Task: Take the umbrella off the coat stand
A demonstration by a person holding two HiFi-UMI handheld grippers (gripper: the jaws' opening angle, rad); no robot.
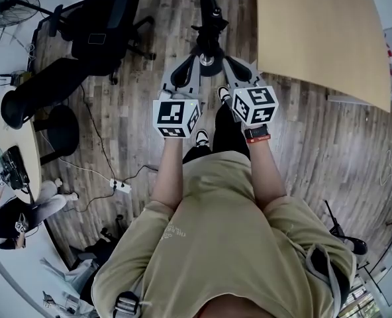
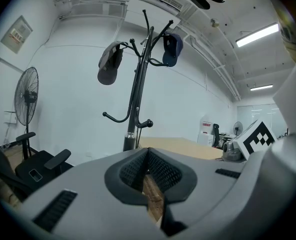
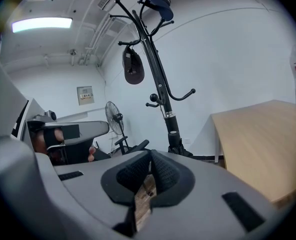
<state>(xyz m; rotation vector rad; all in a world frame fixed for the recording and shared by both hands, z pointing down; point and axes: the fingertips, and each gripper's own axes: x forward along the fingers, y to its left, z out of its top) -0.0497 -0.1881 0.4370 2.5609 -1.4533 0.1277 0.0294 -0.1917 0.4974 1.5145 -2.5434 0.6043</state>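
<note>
The black coat stand (image 2: pixel 136 99) rises straight ahead, with a grey cap (image 2: pixel 109 64) and a dark blue cap (image 2: pixel 172 49) on its upper hooks. A black folded umbrella (image 3: pixel 179 146) appears to hang close along the lower part of the pole; in the head view it is a dark bundle (image 1: pixel 208 42) just beyond both grippers. My left gripper (image 1: pixel 185 68) and right gripper (image 1: pixel 236 67) are held side by side, short of the stand and apart from it. Both are shut with nothing between their pads, as the left gripper view (image 2: pixel 147 154) and right gripper view (image 3: pixel 150 156) show.
A light wooden table (image 1: pixel 322 32) stands at the right of the stand. A black office chair (image 1: pixel 106 28) and a floor fan (image 1: pixel 7 5) are at the left. A power strip (image 1: pixel 120 186) with cables lies on the wood floor. A seated person (image 1: pixel 17 220) is at the far left.
</note>
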